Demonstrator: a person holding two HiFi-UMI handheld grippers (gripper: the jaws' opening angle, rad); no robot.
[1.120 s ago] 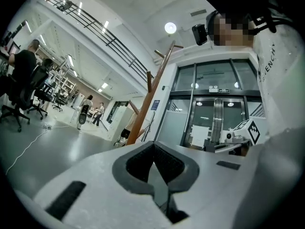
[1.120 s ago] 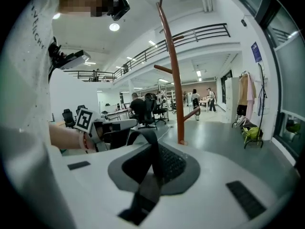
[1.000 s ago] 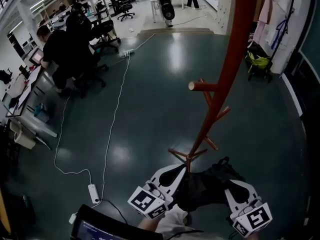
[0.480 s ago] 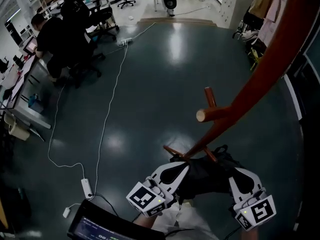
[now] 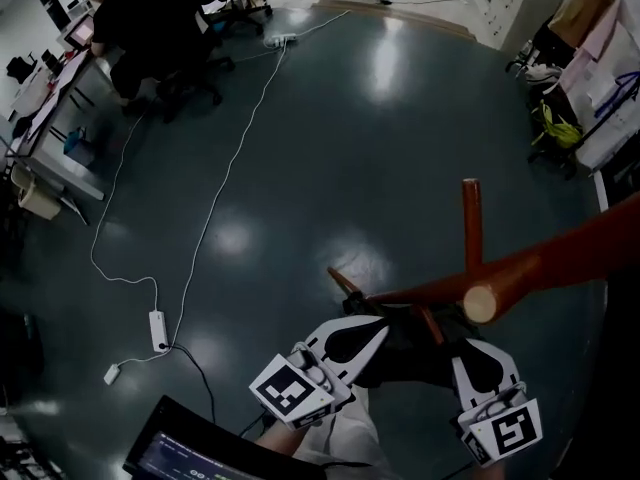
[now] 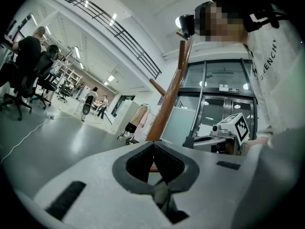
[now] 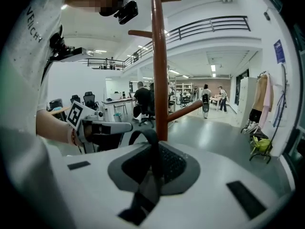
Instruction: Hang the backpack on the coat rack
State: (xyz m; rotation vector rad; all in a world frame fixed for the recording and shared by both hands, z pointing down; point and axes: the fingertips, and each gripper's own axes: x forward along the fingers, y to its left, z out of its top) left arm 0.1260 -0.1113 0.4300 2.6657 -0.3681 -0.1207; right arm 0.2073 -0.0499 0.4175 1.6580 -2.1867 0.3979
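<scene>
The black backpack [image 5: 412,354] hangs between my two grippers, low in the head view. My left gripper [image 5: 370,332] is shut on its left side, with dark fabric pinched between the pads [image 6: 153,163]. Shut on a black strap loop [image 7: 151,149] is my right gripper [image 5: 472,356], and the strap runs down through its jaws. The red-brown coat rack [image 5: 560,258] slants in from the right. One peg end [image 5: 486,301] sits just above the backpack and another peg [image 5: 471,218] points up. The pole [image 7: 158,70] rises right behind the strap and also shows in the left gripper view [image 6: 169,99].
A white cable with a power strip [image 5: 158,328] lies on the dark floor at the left. A laptop [image 5: 190,453] sits at the bottom left. A seated person [image 5: 130,18] and office chairs are far left. Hanging clothes [image 5: 600,58] and a yellow-green bag [image 5: 558,128] stand at the right.
The view has closed in on the rack: its pole now slants across the right side and a peg end sits just over the backpack. Both grippers keep their hold.
</scene>
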